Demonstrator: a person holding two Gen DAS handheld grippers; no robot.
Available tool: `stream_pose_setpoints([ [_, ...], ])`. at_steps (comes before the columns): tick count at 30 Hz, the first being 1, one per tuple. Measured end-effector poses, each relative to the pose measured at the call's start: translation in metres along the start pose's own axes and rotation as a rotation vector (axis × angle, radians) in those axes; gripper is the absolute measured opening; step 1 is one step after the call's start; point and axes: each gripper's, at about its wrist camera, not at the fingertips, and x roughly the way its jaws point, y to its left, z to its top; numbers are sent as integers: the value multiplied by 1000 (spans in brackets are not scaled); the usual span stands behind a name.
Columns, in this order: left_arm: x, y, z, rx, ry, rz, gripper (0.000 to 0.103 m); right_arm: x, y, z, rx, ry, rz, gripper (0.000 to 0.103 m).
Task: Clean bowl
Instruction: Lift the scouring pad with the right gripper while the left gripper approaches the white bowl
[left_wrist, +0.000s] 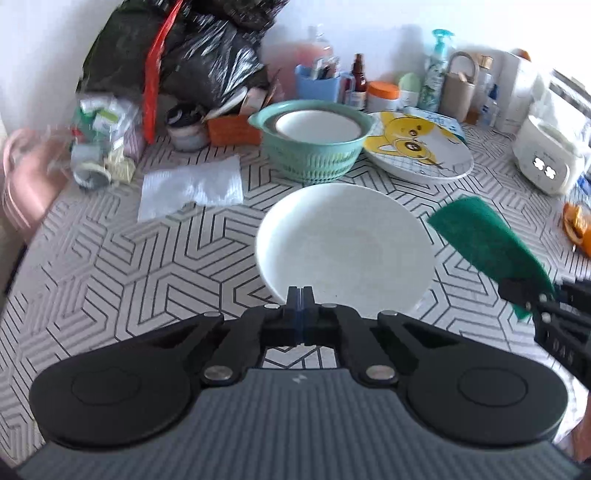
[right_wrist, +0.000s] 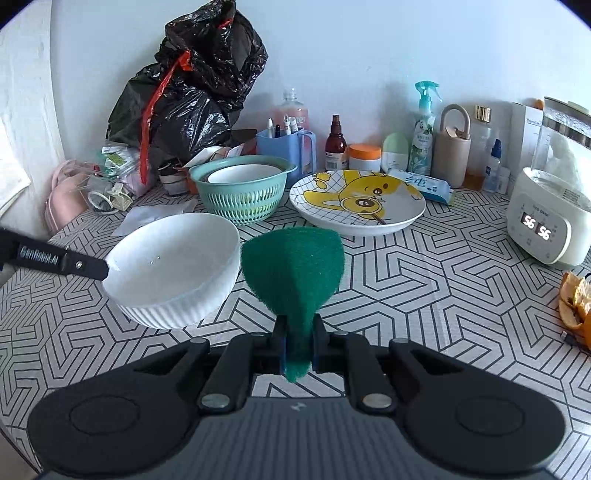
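A white ribbed bowl is held tilted above the patterned table, its near rim pinched in my left gripper, which is shut on it; that gripper's finger shows at the bowl's left rim in the right wrist view. My right gripper is shut on a green scouring pad, held upright just right of the bowl, not touching it. The pad also shows in the left wrist view, right of the bowl.
A teal colander holding a white dish stands behind the bowl, a cartoon plate to its right. Black bin bags, bottles and a blue cup line the wall. A white appliance and orange peel are at right.
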Motion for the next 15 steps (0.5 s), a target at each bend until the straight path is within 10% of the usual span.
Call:
stream_pose_setpoints([
  [10, 0, 12, 6, -71, 31, -47, 0, 1, 0, -2, 0, 8, 6, 12],
  [15, -8, 12, 10, -69, 35, 45, 1, 2, 0, -3, 1, 11, 12, 13],
])
